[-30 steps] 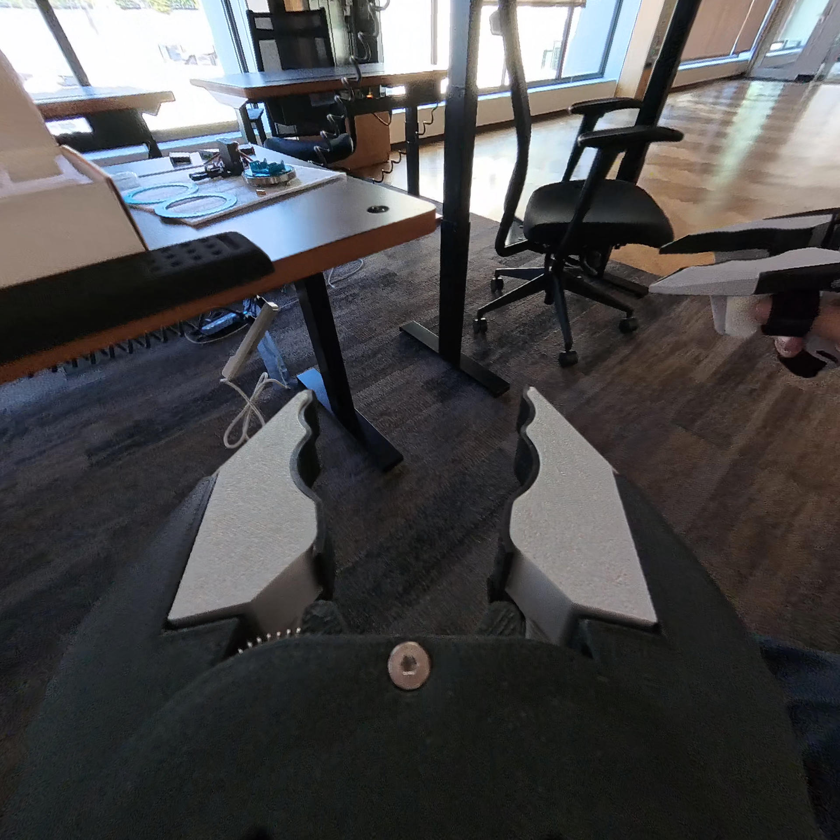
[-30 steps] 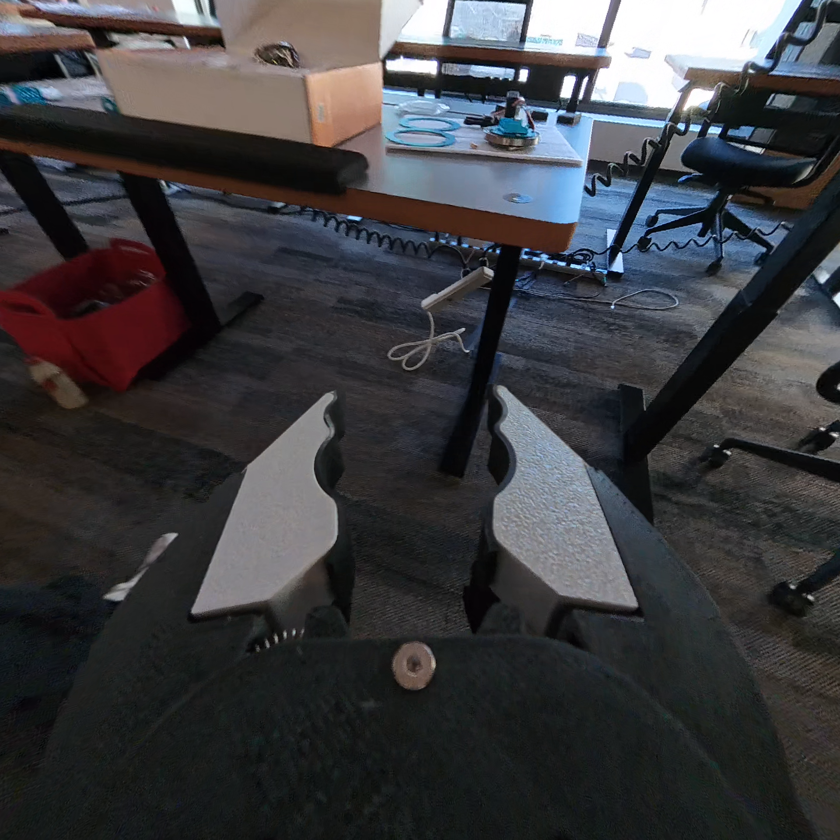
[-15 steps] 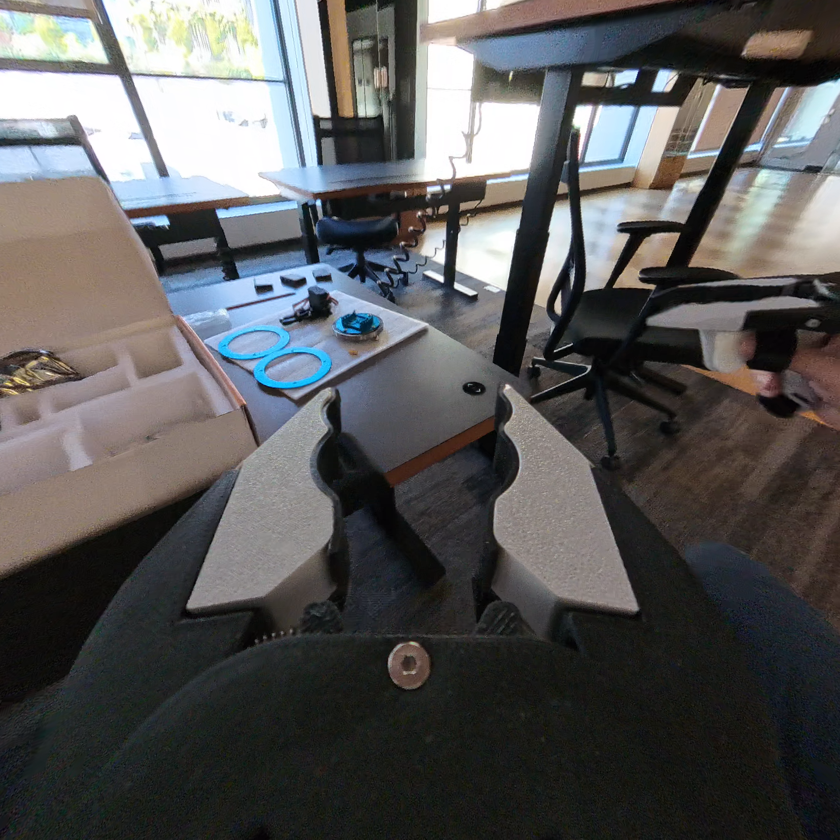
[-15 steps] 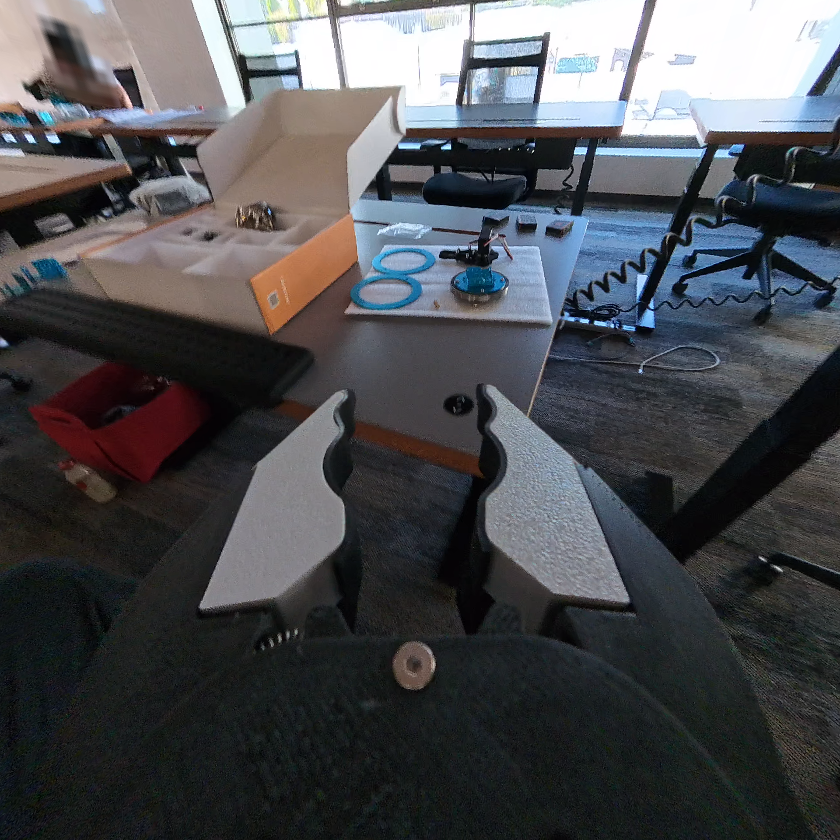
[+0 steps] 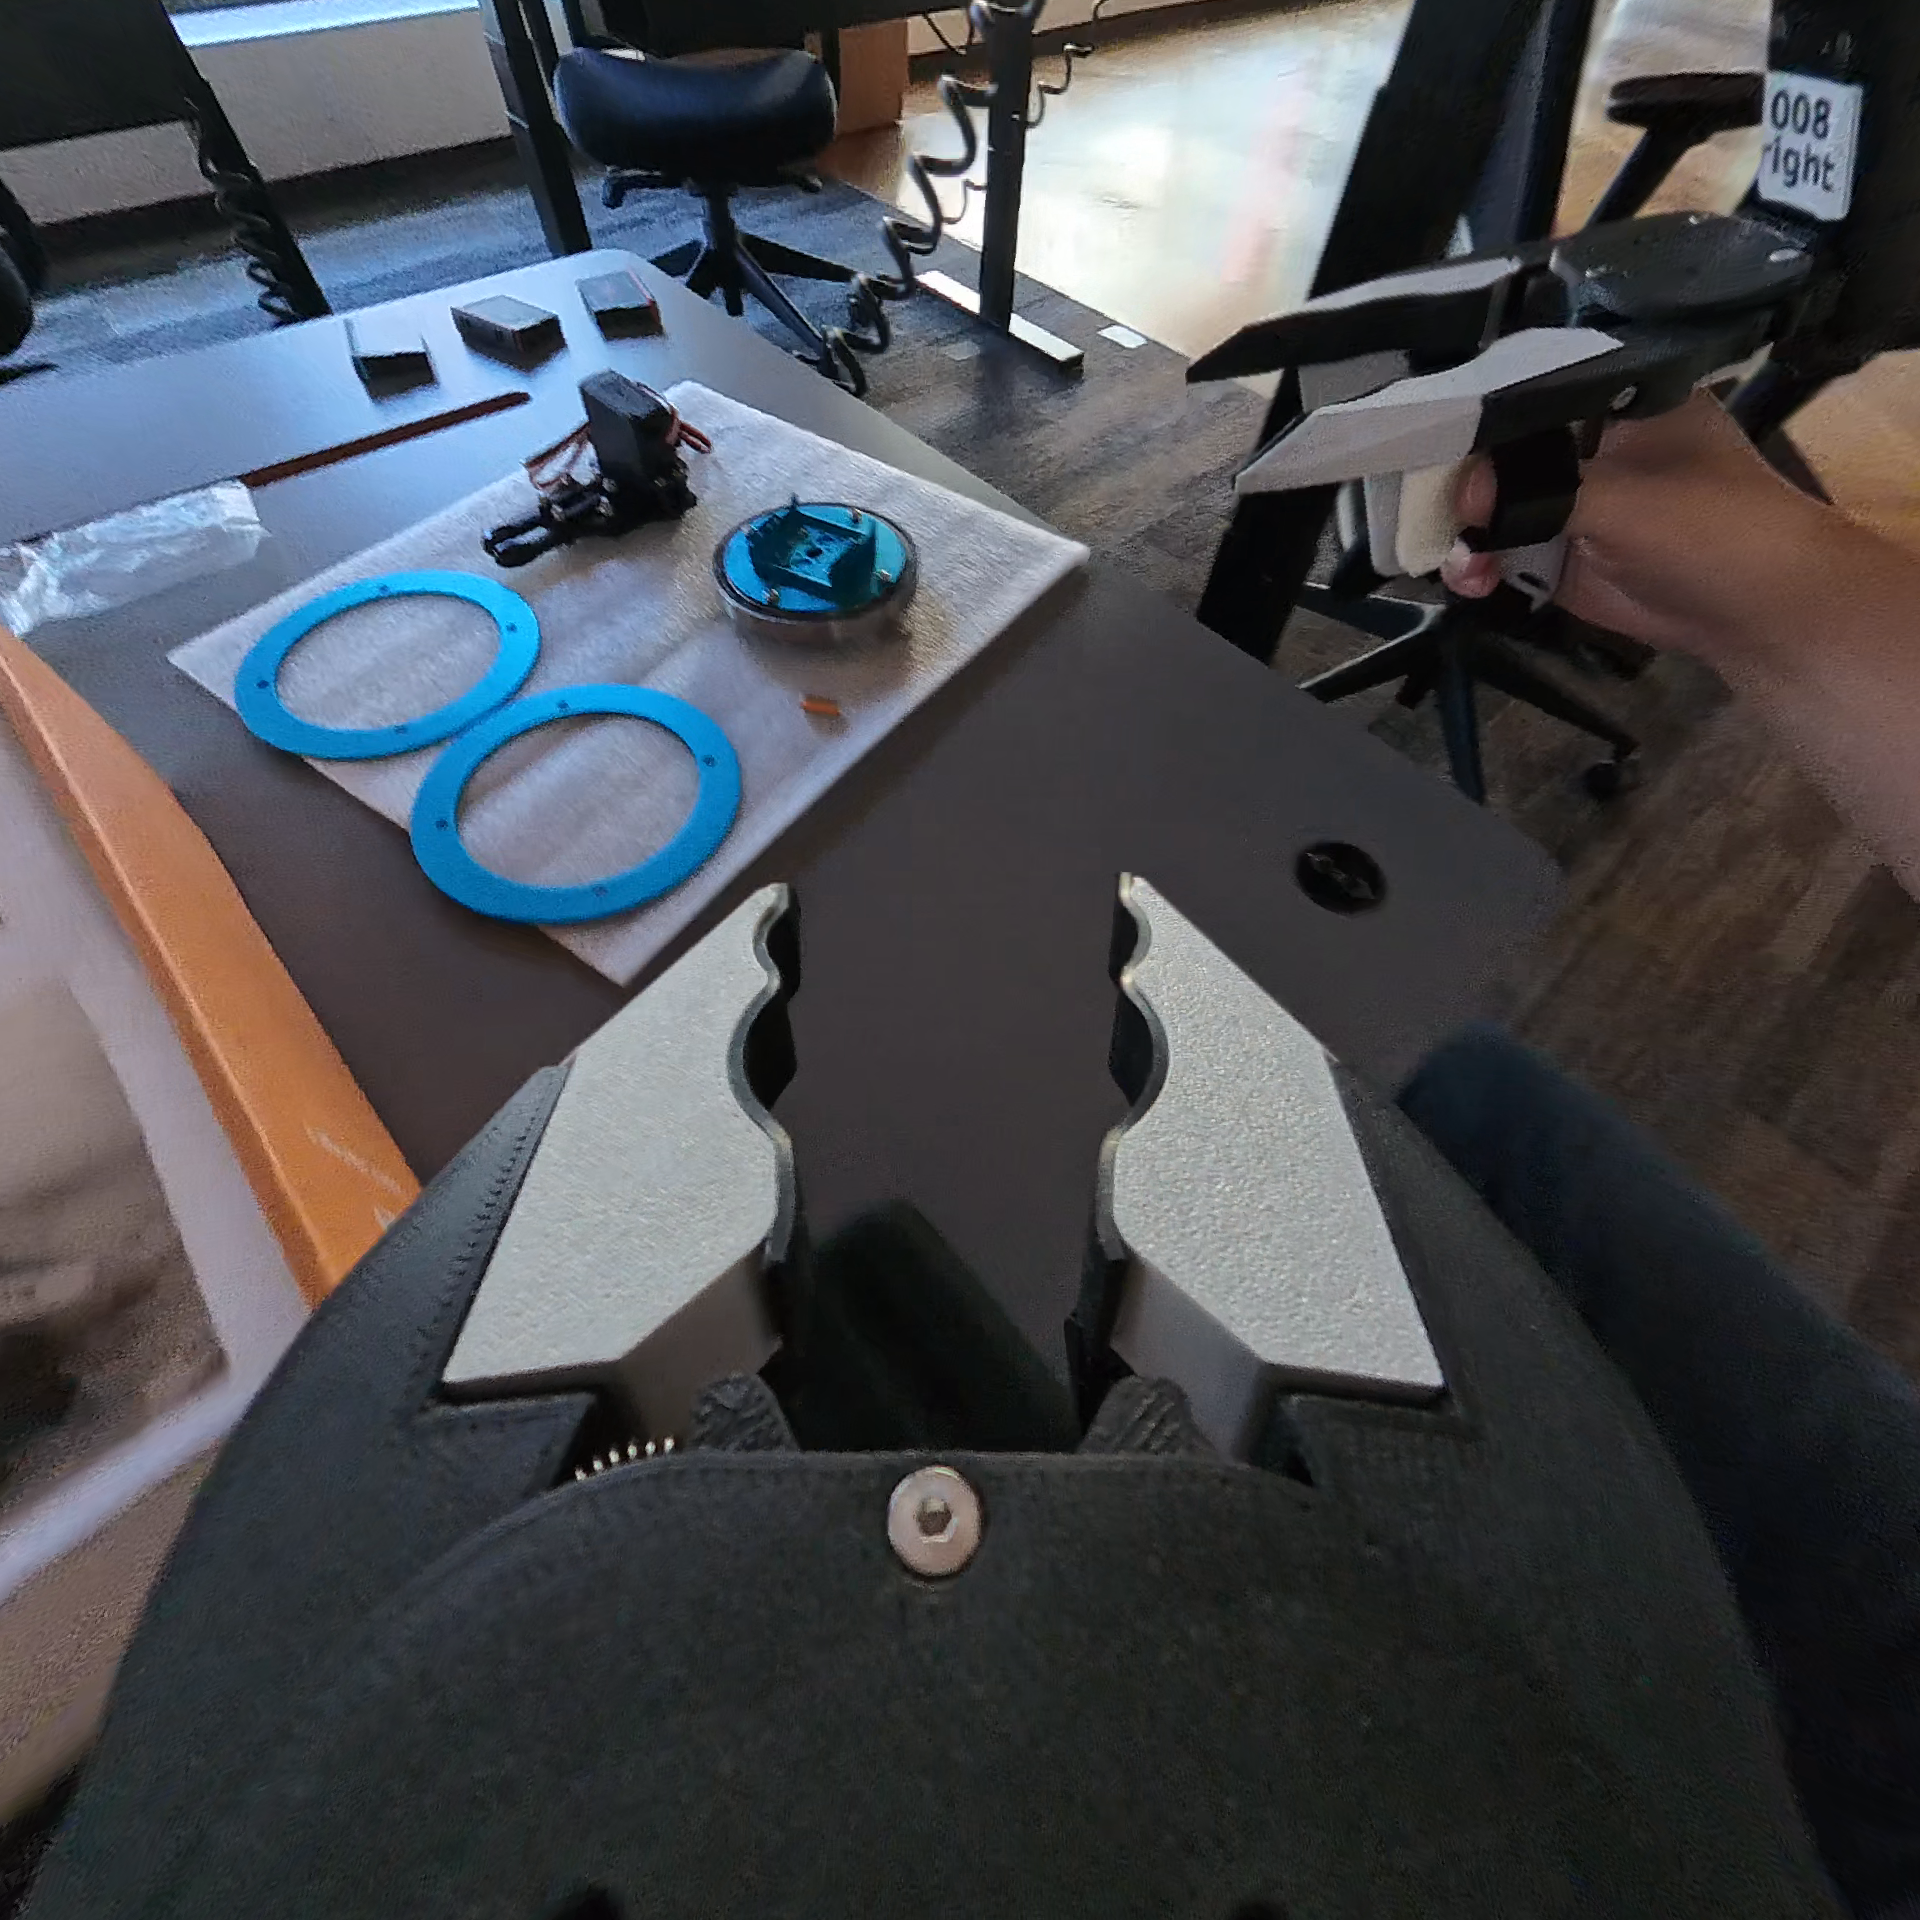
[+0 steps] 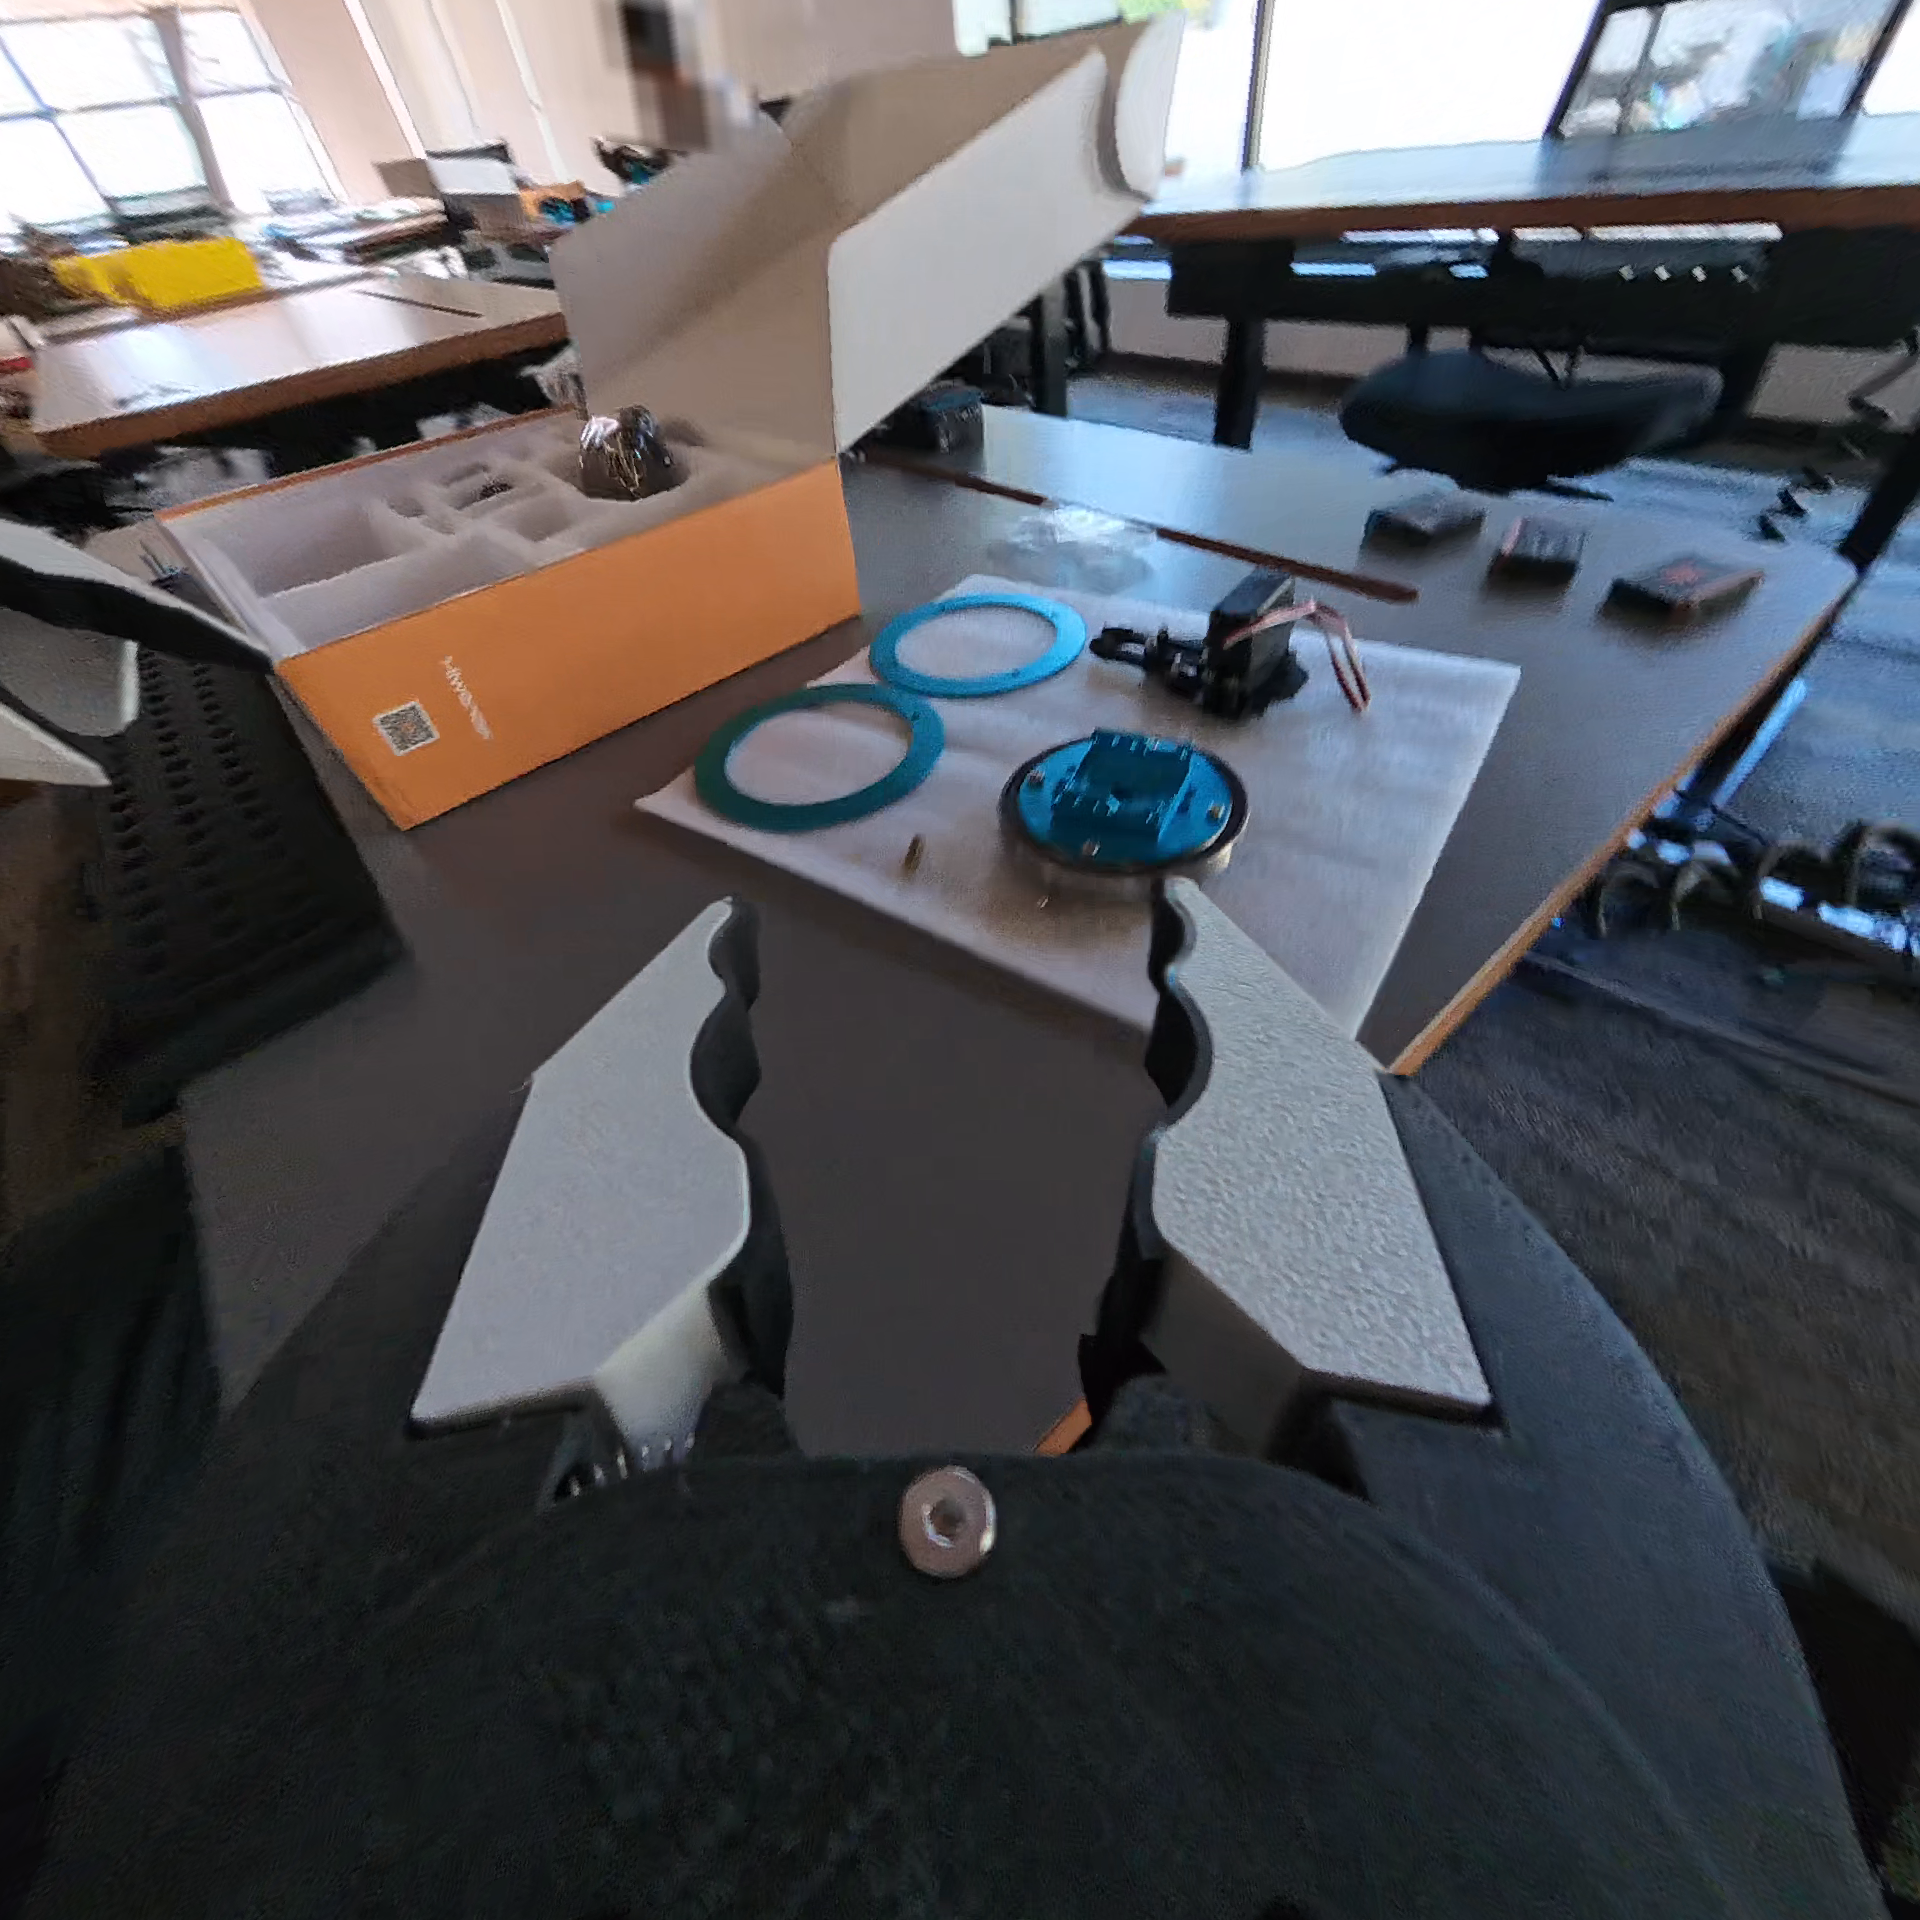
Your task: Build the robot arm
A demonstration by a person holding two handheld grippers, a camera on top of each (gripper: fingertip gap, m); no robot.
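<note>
My left gripper (image 5: 951,899) is open and empty above the dark desk top (image 5: 1039,748). My right gripper (image 6: 951,909) is open and empty, just short of a white foam sheet (image 6: 1351,758); it also shows at the right of the left wrist view (image 5: 1226,421), held by a hand. On the sheet lie two blue rings (image 5: 577,805) (image 5: 387,663), a round blue-topped base (image 5: 816,566) and a black servo assembly with wires (image 5: 613,457). In the right wrist view the rings (image 6: 819,771) (image 6: 977,644), the base (image 6: 1122,805) and the servo assembly (image 6: 1226,644) lie ahead of the fingers.
An open orange-sided box (image 6: 561,634) with white foam compartments stands left of the sheet. A black perforated pad (image 6: 208,852) lies at the desk's left. Three small dark blocks (image 5: 509,327) and a clear bag (image 5: 125,551) sit at the far side. Office chairs (image 5: 717,94) and other desks surround. The round blue-topped base (image 5: 816,566) sits 15 cm or so from the ends of my right fingers.
Both grippers have risen from floor level and moved forward over the desk. The foam sheet with its parts is now close ahead. Both stay open.
</note>
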